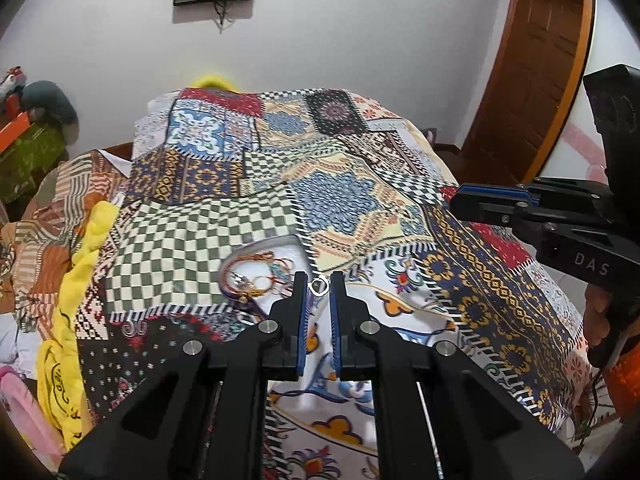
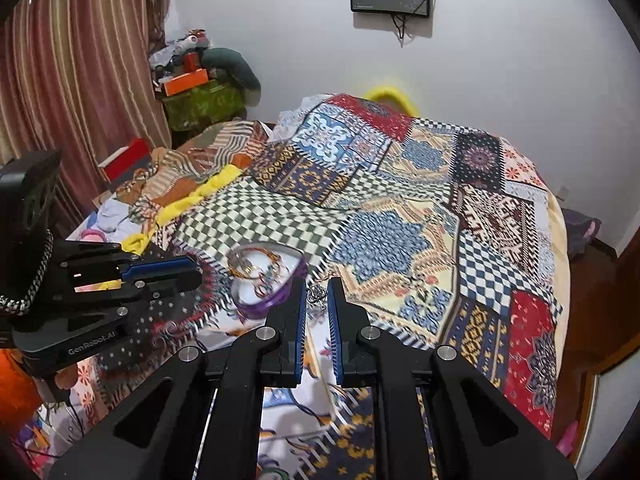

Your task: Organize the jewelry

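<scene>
A heart-shaped tray (image 1: 294, 243) lies on the patchwork bedspread and holds several bracelets (image 1: 256, 272). It also shows in the right wrist view (image 2: 244, 296). My left gripper (image 1: 319, 285) is shut on a small silver ring (image 1: 319, 286) just right of the tray. My right gripper (image 2: 317, 293) is shut on a silver pendant piece (image 2: 316, 294) with a thin chain, right of the tray. In the left wrist view my right gripper (image 1: 464, 204) sits at the right, above the bed.
The patchwork bedspread (image 1: 360, 200) covers the bed. A yellow cloth (image 1: 80, 264) and rumpled bedding lie along the left side. A wooden door (image 1: 532, 72) stands at the right. A green box with clutter (image 2: 200, 100) and a curtain (image 2: 80, 80) stand at the far left.
</scene>
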